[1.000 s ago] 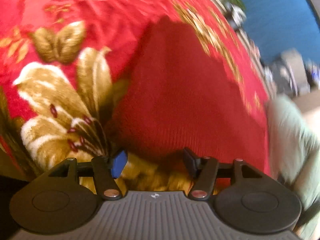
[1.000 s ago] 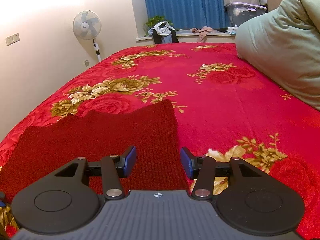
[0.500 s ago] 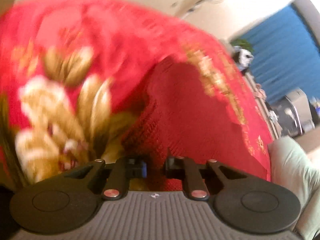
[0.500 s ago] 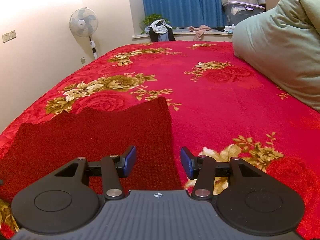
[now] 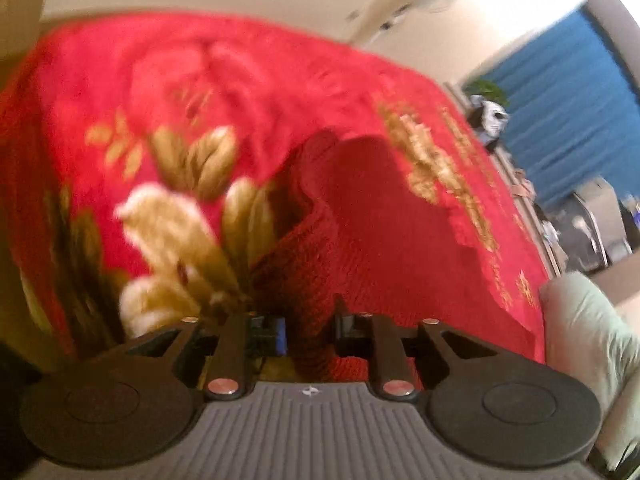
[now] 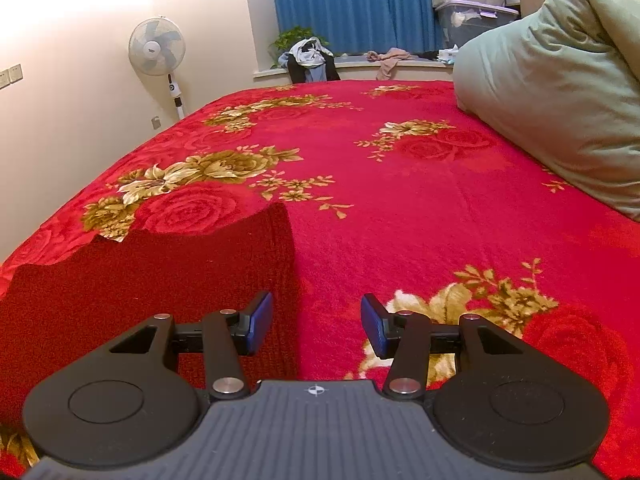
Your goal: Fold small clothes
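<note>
1. Knit (image 5: 380,240): dark red garment lying on the blanket (image 6: 400,208). Left wrist view: centre of frame, running down to the jaws. Right wrist view: lower left, mostly flat.
2. Left gripper (image 5: 308,330): a bunched edge of the knit sits between the pads and rises off the blanket in a ridge at frame centre. Jaws nearly together on the fabric, opening slightly; pads look to be pressing on it. Frame is blurred, so contact detail is soft.
3. Right gripper (image 6: 316,322): jaws apart, nothing between them. It hovers over the knit's right edge, which runs up the frame just left of centre.
4. Step, my read: first fold started, left side pinched and lifted; right side not yet grabbed.
5. Next move calls for: right jaws down onto the near right edge, close, then carry both corners together across the knit so the fold lands square.
6. Risk: thin pinch on loose knit could slip out.
7. Pillow (image 6: 560,92) at upper right is well apart from the work.
</note>
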